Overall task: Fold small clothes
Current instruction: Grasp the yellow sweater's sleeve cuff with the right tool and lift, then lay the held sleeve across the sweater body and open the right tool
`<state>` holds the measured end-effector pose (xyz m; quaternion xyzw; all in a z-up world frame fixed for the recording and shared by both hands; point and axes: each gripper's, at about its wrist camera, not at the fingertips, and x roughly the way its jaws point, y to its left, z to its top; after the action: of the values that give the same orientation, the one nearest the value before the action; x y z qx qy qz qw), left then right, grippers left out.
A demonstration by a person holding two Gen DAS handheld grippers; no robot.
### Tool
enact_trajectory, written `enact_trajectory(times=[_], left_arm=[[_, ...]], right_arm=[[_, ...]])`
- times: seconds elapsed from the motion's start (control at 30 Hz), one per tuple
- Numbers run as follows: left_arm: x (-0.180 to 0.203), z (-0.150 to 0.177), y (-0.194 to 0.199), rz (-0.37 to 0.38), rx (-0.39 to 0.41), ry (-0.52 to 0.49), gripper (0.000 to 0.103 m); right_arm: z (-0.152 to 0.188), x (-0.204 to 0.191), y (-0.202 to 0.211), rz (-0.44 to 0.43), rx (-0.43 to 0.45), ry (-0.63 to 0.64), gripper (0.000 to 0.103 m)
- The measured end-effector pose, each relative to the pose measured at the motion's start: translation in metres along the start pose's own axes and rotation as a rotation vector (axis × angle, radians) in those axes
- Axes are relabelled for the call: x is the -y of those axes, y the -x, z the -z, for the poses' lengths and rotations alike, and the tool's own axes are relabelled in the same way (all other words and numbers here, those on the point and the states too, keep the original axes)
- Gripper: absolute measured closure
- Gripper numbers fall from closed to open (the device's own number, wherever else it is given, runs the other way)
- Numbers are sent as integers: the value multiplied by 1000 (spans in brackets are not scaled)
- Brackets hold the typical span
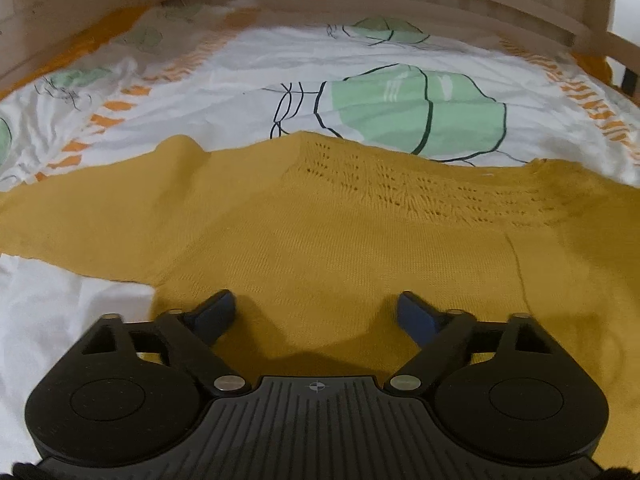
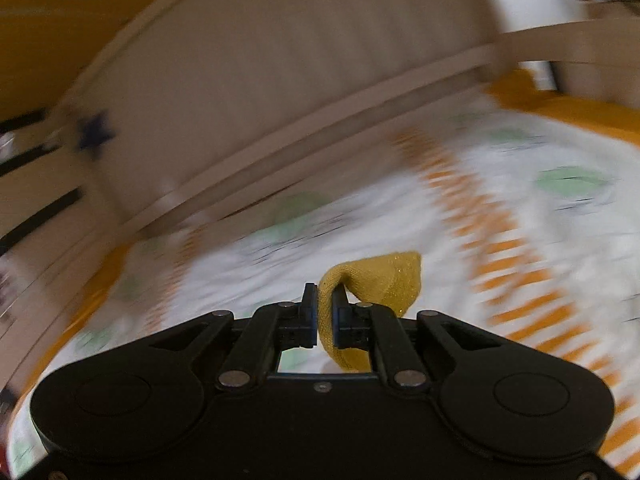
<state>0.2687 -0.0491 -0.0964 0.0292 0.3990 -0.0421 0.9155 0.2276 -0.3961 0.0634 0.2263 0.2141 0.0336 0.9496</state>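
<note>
Pinching only a thin edge of the sweater (image 2: 376,280), the right gripper (image 2: 325,312) could lose it; the left gripper (image 1: 316,312), spread apart, hovers at six o'clock over the knit.

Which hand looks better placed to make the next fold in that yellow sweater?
Probably the right: the right hand-held gripper is shut on the sweater. The left hand-held gripper is open above it, holding nothing.
</note>
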Motion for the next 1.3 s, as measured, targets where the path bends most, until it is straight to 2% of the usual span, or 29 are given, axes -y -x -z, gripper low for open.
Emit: enact_trajectory(times=[0.17,0.33,0.4,0.47,0.53,0.57,0.63,0.8,0.97,1.1,1.17,1.23,1.3], left_arm=[[-40,-2,25,49,-3,92,21],[-78,-5,47,52,19,133,21],[-88,-7,53,56,23,138,21],[-95,-8,56,61,20,145,21],[-100,-9,56,75,7,158,21],[-100,-10,56,85,1,162,21],[-100,-11,55,102,-14,163,21],[-84,-16,49,156,-34,140,21],[-59,-19,32,205,-75,115,21],[-43,-14,20,202,-106,82,24],[-39,-12,15,215,-123,86,33],[-36,-12,10,225,-140,93,36],[-31,-12,5,226,-148,90,37]], right_arm=[[60,-71,-36,-114,-119,88,89],[127,-110,-75,-129,-242,202,88],[154,-125,-83,-125,-294,263,81],[176,-137,-80,-131,-329,324,81],[182,-142,-74,-155,-359,343,79],[183,-141,-69,-163,-376,346,63],[180,-136,-55,-177,-375,347,46],[151,-106,-23,-165,-323,298,45],[139,-63,-9,-98,-280,233,35],[142,-32,-4,-1,-255,237,28],[147,-21,-3,44,-244,239,25],[156,-11,-3,104,-234,261,22],[165,-5,-5,137,-242,275,17]])
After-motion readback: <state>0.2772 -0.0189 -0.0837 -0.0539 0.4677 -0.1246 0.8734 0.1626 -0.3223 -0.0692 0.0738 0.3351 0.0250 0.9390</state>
